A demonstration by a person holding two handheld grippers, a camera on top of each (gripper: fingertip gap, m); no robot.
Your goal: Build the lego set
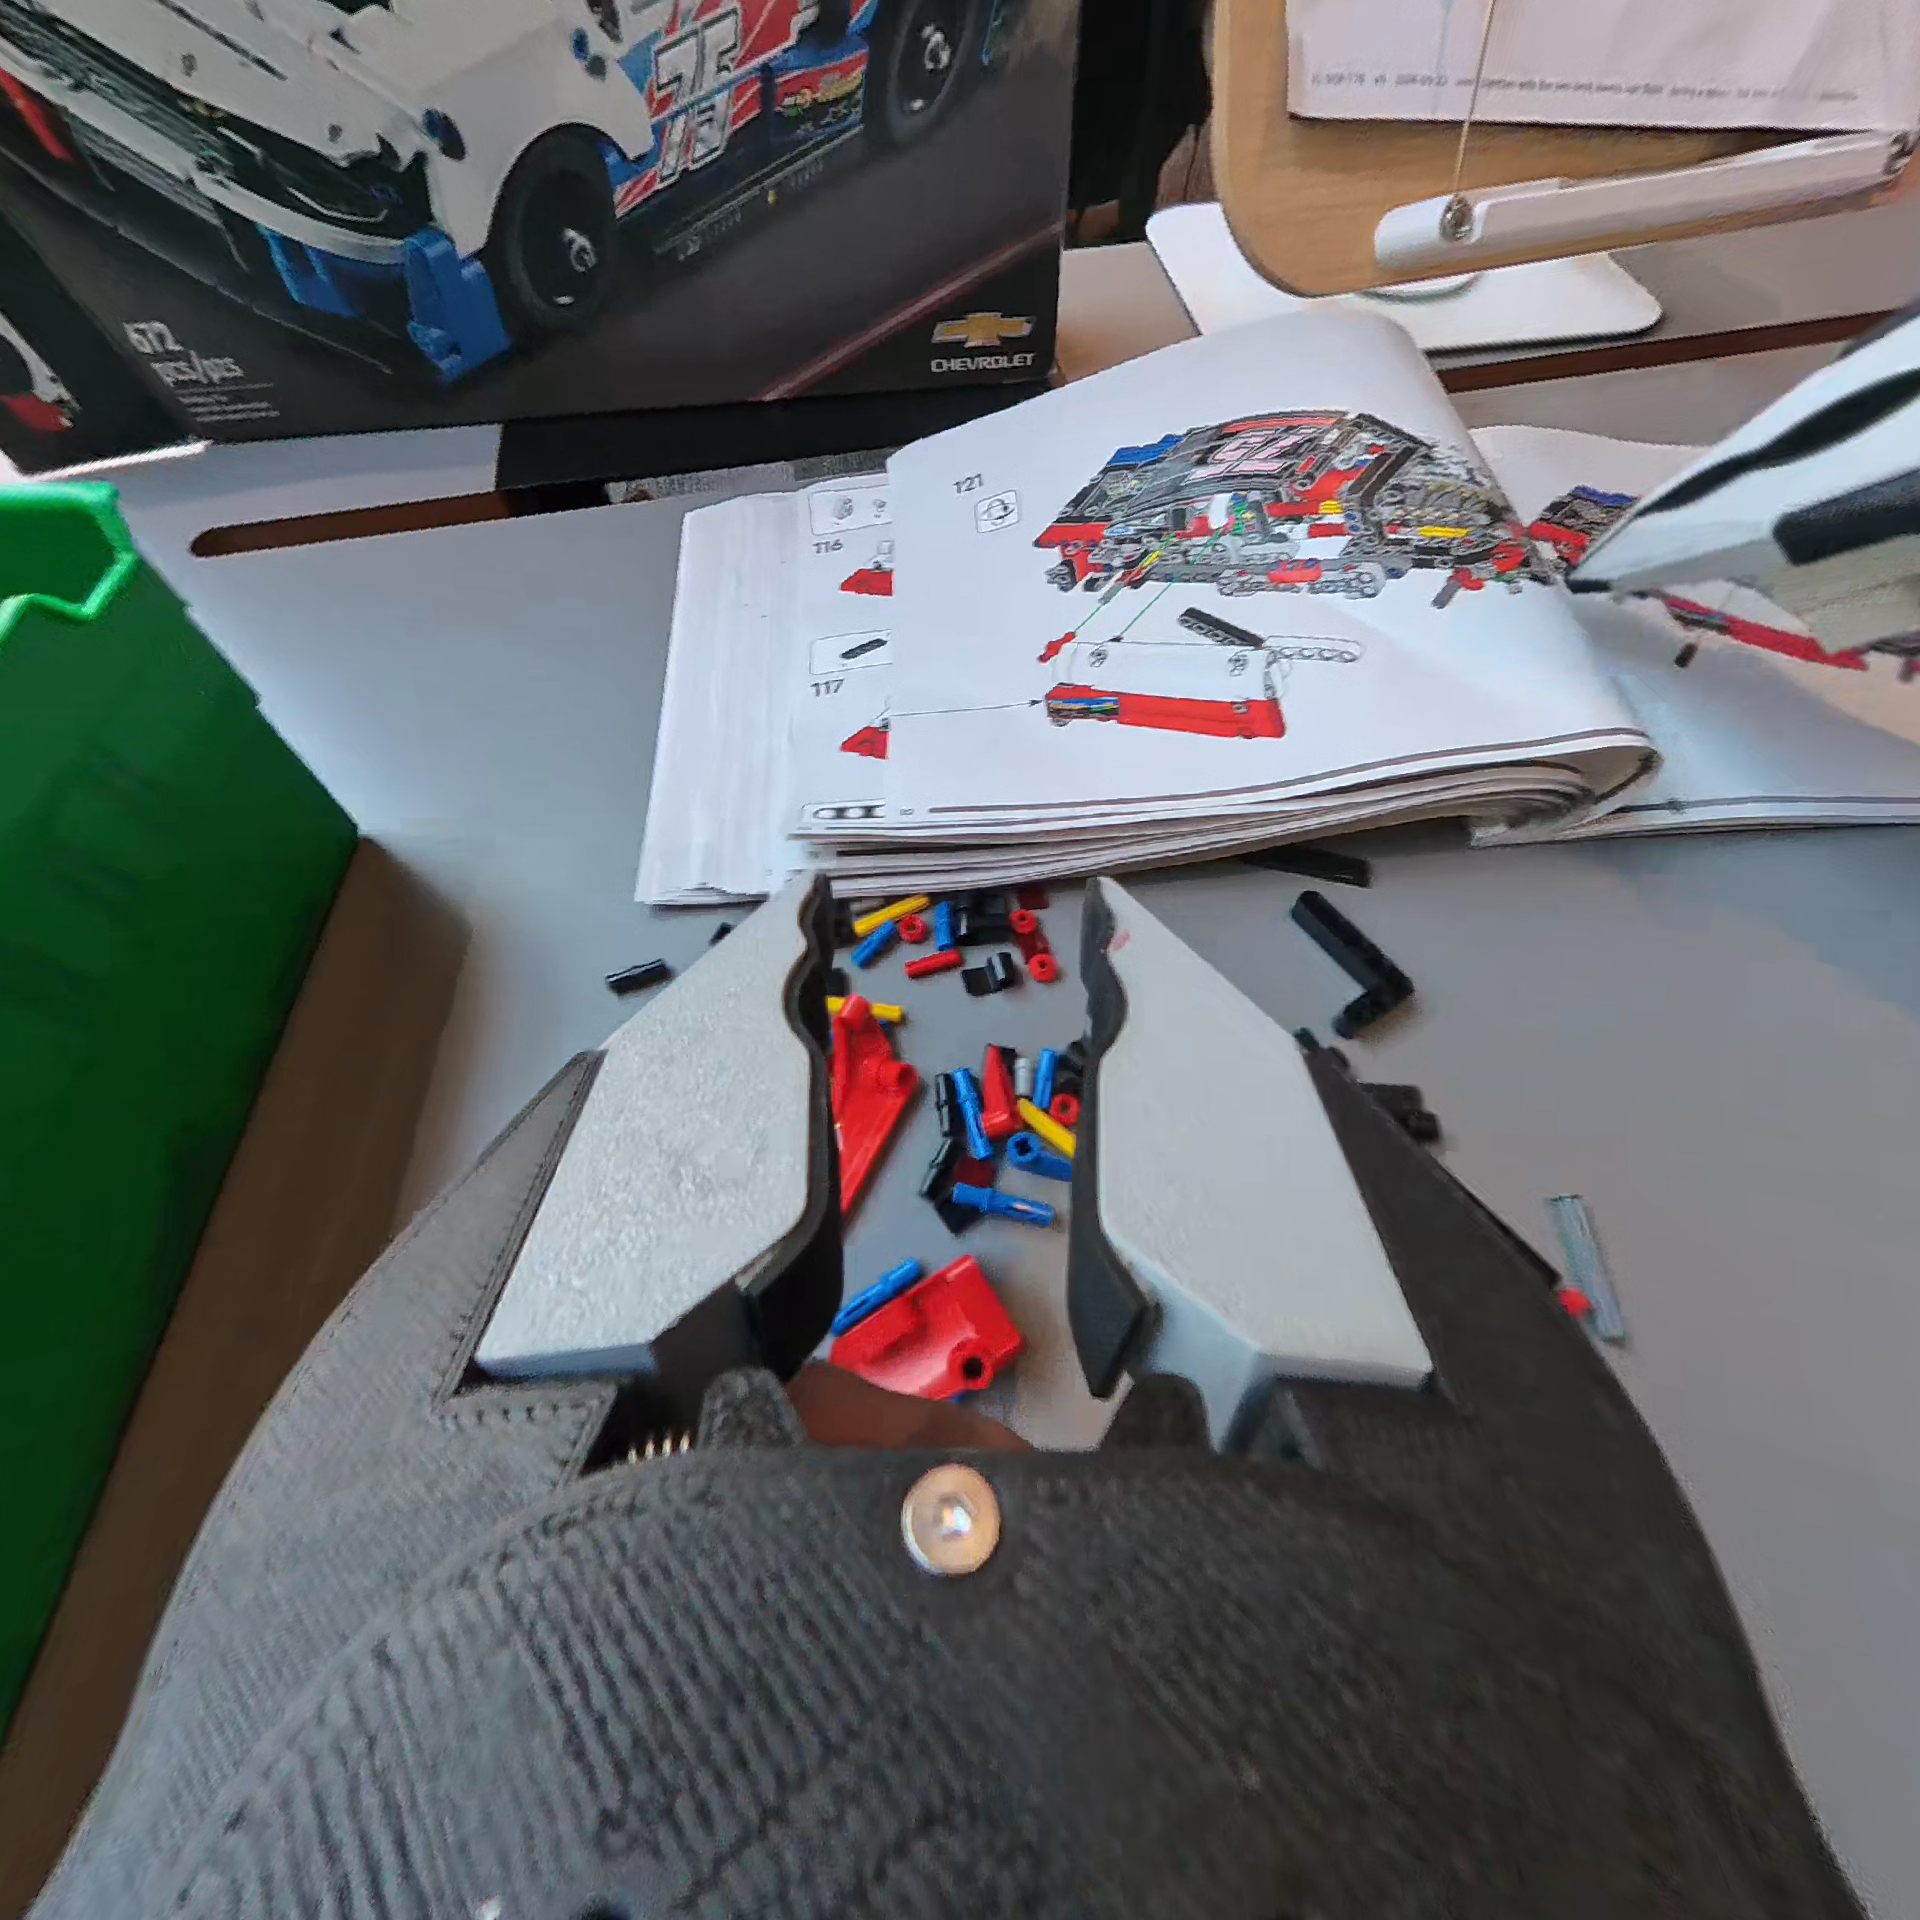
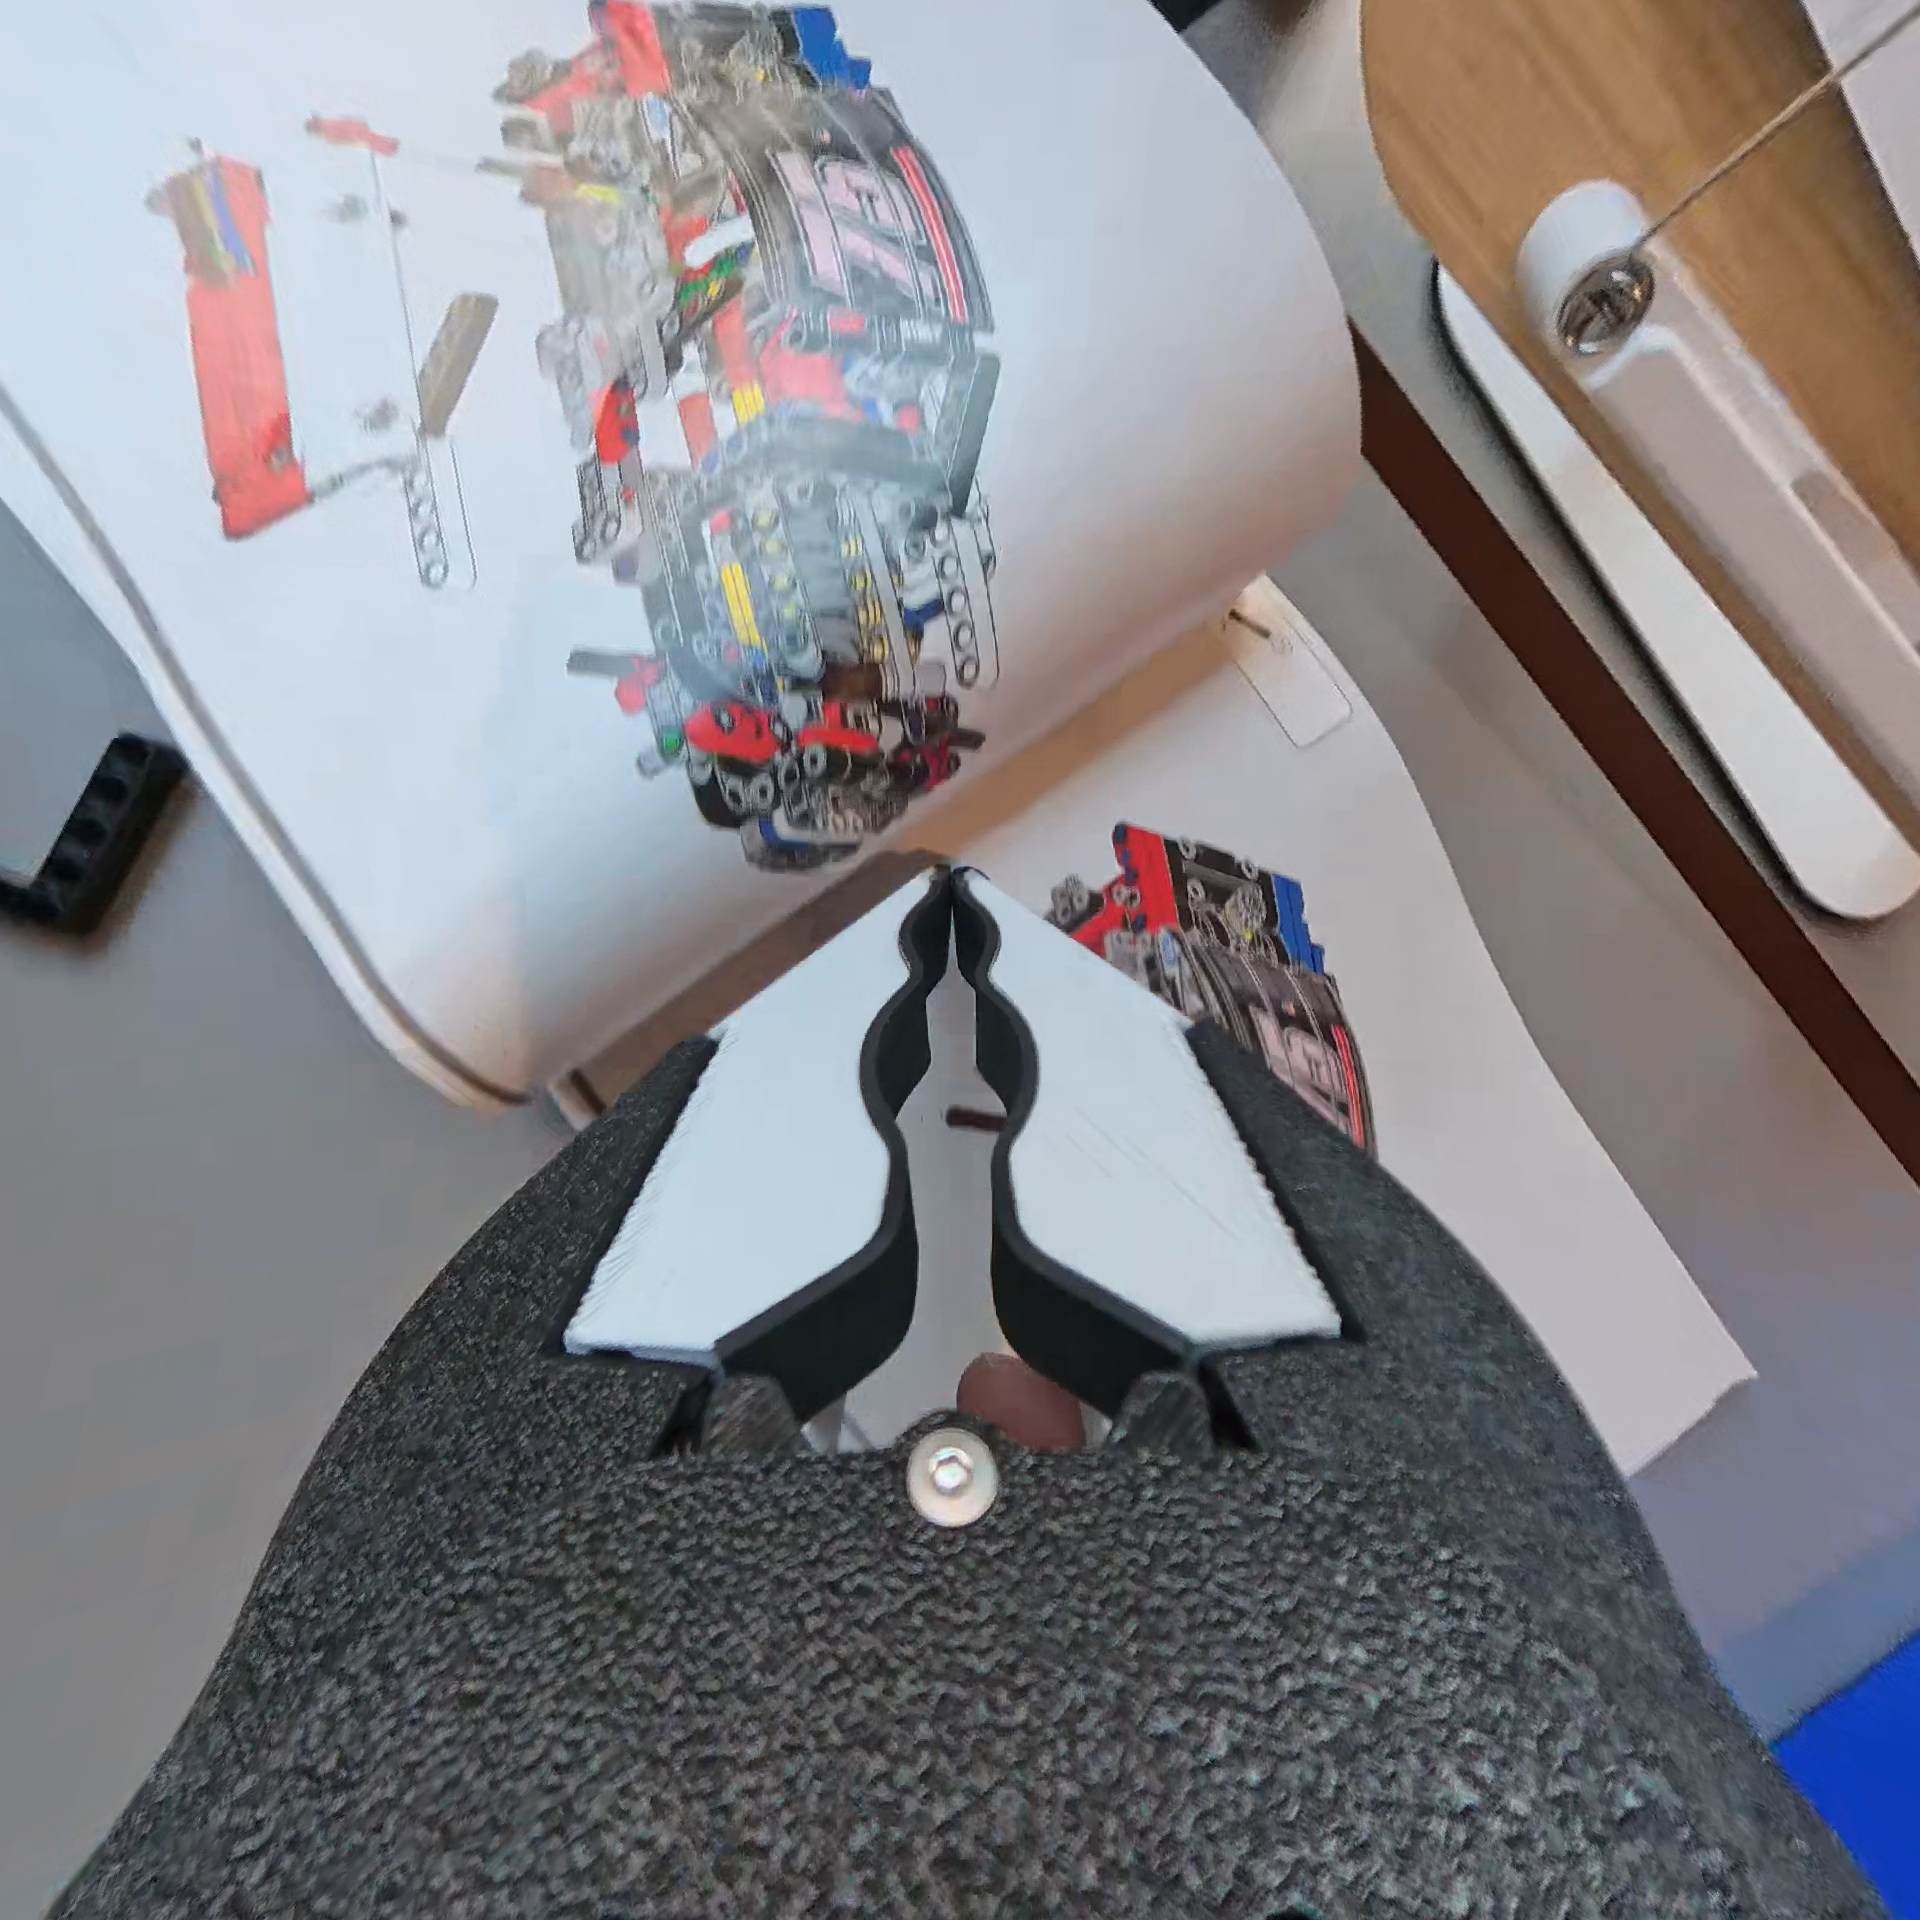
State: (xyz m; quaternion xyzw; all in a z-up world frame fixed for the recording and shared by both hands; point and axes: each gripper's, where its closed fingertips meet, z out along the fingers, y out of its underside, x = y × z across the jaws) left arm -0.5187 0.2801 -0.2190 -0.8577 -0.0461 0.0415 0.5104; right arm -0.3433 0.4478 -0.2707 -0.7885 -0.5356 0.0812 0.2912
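Observation:
My left gripper (image 1: 956, 894) is open and empty, hovering over a pile of small red, blue, yellow and black Lego pins (image 1: 997, 1122) on the grey table. A red panel piece (image 1: 868, 1101) and a red block (image 1: 935, 1325) lie between its fingers. The open instruction booklet (image 1: 1195, 623) lies just beyond. My right gripper (image 2: 953, 875) is shut, its tips at the fold between the booklet's curled-up page (image 2: 468, 675) and the flat page (image 2: 1403, 1091). I cannot tell if it pinches paper. It also shows in the left wrist view (image 1: 1621, 561), over the booklet.
The Lego set box (image 1: 520, 208) stands at the back left. A green bin (image 1: 125, 831) is at the left. A black angled beam (image 1: 1351, 961) and a grey axle (image 1: 1584, 1262) lie to the right. A black frame piece (image 2: 83, 842) lies left of the booklet. A white stand base (image 2: 1714, 644) is behind. There is about 25 cm between the tips of the two grippers. The right gripper is farther from the grey axle (image 1: 1584, 1262), some 20 cm, than the left, some 15 cm.

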